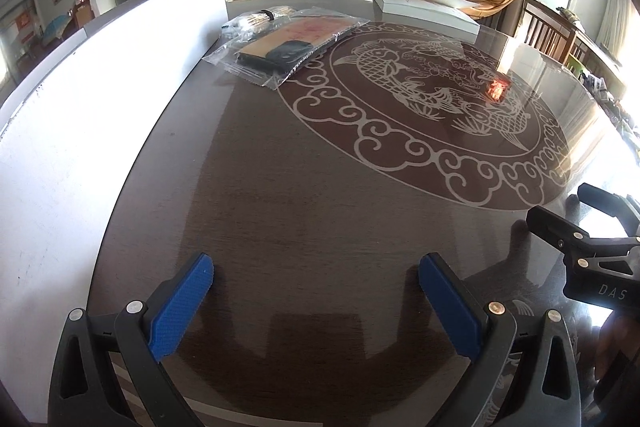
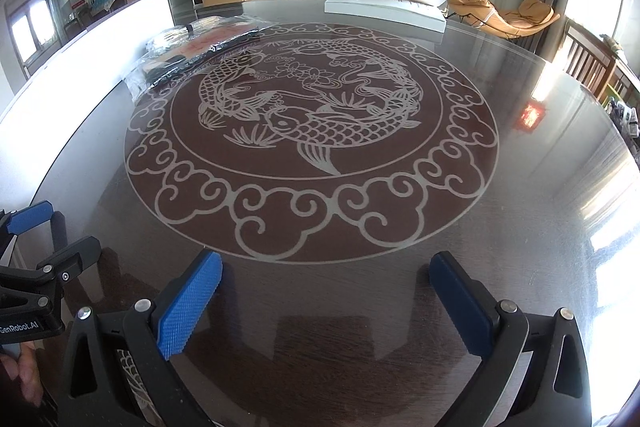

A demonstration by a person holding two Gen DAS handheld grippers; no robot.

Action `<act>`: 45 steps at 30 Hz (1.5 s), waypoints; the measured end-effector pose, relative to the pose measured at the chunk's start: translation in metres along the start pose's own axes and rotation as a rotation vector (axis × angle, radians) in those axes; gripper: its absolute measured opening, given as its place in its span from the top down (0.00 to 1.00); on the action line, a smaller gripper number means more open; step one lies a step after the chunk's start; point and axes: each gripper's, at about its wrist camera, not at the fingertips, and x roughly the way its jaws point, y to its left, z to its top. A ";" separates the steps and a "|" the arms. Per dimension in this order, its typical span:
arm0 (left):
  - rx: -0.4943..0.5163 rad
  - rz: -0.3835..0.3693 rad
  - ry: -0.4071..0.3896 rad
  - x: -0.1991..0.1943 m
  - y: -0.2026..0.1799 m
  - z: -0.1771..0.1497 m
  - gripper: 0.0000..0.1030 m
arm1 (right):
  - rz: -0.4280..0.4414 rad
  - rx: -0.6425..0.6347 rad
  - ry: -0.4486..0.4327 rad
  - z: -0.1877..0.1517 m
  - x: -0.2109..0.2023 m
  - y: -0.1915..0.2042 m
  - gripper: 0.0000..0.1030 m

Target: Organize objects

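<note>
A clear plastic bag (image 1: 280,45) holding a tan board and dark items lies at the far left of the dark table (image 1: 304,211); behind it sits a second bag of brushes (image 1: 256,17). The same bags (image 2: 196,53) show far left in the right wrist view. A white flat box (image 1: 424,9) rests at the table's far side, also seen as the white box (image 2: 384,9). My left gripper (image 1: 316,303) is open, low over the near table, empty. My right gripper (image 2: 326,301) is open and empty too, beside the left one.
A tall white panel (image 1: 100,99) stands along the table's left edge. The tabletop carries a round fish pattern (image 2: 312,131) under glass. Wooden chairs (image 1: 552,31) stand at the right. A TV cabinet and plants are far behind.
</note>
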 end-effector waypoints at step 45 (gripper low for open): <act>-0.109 0.073 -0.006 0.002 0.027 0.001 0.00 | 0.157 -0.158 0.041 0.235 0.095 0.137 0.00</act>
